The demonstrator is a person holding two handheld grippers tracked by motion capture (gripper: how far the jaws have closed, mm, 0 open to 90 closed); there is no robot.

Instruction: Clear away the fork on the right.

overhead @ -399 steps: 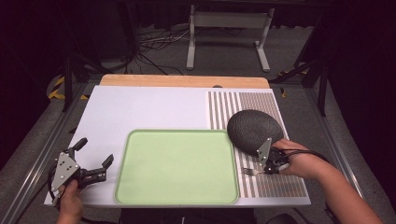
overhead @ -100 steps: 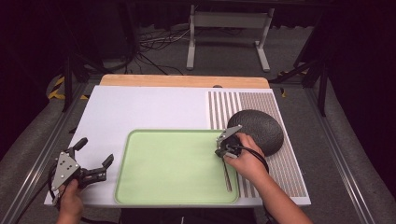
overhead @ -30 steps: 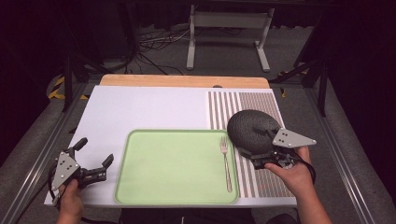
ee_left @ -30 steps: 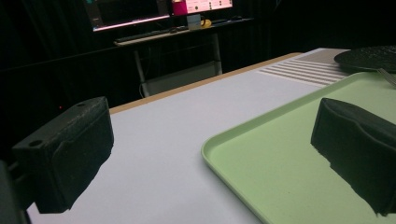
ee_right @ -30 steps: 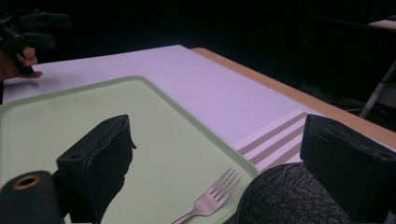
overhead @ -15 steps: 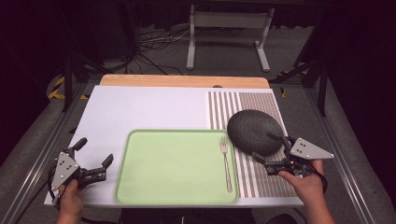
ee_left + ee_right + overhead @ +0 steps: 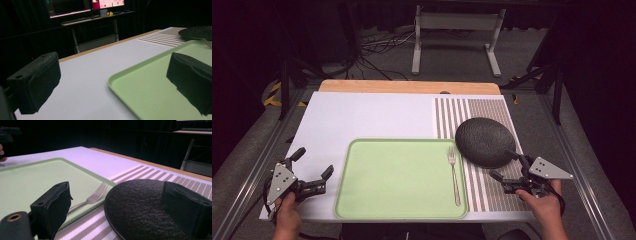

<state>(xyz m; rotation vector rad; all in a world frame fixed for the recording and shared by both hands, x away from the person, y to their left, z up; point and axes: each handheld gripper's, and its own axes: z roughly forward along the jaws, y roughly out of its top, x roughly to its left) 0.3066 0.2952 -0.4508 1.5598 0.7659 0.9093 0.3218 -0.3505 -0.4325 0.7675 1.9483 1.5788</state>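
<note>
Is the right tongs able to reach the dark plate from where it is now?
Probably yes. The right tongs are open and point at the dark plate, whose near rim lies just ahead with nothing between. The fork lies aside on the green tray.

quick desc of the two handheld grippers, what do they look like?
Both alike: the left gripper and right gripper each have two blocky black jaws with a screw hole on the end, a dark frame and a grey three-cornered plate with small holes on top. Bare hands; no sleeves visible.
</note>
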